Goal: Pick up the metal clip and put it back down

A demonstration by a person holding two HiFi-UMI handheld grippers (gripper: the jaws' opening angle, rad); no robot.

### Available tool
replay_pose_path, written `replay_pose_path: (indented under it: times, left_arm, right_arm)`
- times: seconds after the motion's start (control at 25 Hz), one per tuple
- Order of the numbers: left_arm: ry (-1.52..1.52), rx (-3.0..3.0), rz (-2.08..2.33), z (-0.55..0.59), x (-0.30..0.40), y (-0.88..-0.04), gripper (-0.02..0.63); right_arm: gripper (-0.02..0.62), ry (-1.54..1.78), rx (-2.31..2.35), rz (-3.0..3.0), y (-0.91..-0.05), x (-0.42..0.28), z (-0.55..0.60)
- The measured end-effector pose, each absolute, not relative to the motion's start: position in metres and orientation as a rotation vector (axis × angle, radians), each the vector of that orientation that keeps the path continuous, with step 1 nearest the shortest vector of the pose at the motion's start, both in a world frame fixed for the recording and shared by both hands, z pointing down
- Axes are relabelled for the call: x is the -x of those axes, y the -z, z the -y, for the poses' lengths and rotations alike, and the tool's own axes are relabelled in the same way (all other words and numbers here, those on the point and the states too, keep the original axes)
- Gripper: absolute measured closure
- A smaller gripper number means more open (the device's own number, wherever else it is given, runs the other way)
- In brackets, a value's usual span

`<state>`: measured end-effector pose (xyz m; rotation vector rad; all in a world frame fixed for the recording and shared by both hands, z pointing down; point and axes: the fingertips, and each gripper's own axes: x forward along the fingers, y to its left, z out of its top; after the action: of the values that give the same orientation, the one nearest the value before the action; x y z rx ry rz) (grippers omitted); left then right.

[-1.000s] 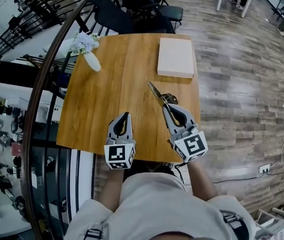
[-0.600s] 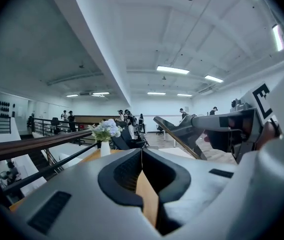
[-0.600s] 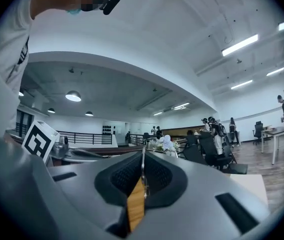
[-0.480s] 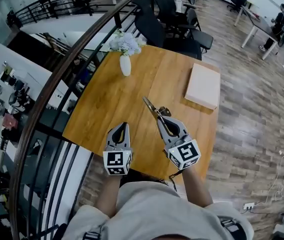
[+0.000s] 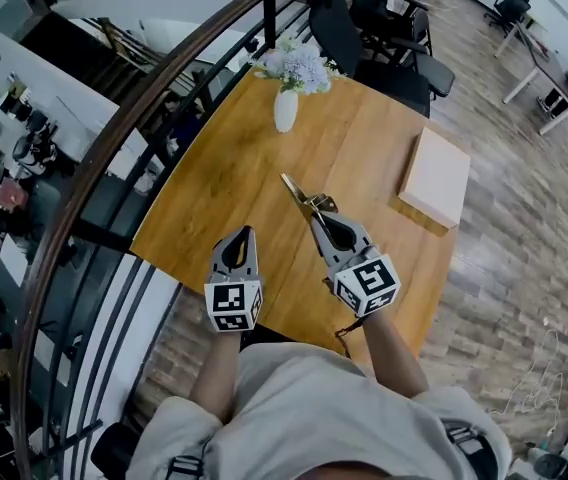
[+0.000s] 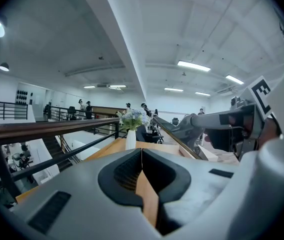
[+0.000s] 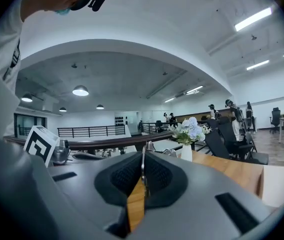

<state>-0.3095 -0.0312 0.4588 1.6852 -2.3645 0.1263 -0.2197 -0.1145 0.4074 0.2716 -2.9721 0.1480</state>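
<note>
The right gripper [image 5: 318, 215] is pressed shut on the long, thin, silvery metal clip [image 5: 297, 190]; the right gripper view shows the narrow metal edge standing upright between the two dark pads, pinched on both sides; in the head view the free end of the clip sticks out past the jaw tips, slanting far and left over the middle of the square wooden tabletop [image 5: 224, 188]; it appears to be carried clear of the wood, though how high cannot be read from above; so the picking up looks done, and what is left is the setting down and the release; the left gripper [image 5: 246, 232] hovers near the person at the near left, apart from the clip, its jaws closed together on nothing and with no part in the job as things stand; the white vase of pale blue flowers [image 5: 285, 111] stands at the far edge, and the flat, pale rectangular box [image 5: 436, 176] lies at the right, both well apart from the clip; bare wood lies under and around the clip, so there seems room to lay it down flat.
</note>
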Motion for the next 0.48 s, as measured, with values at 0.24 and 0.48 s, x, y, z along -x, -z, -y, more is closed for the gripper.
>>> replay_pose_path:
  times: [0.24, 0.48]
  left_arm:
    - [-0.146, -1.658, 2.298, 0.039, 0.349, -0.495, 0.581]
    - [-0.193, -1.638, 2.197, 0.047, 0.371, -0.547, 0.581]
  right_arm:
    - [0.565, -0.297, -0.231, 2.887, -0.446, 0.271, 0.124]
    - [0.565, -0.448, -0.25, 2.774, -0.503, 0.297, 0.135]
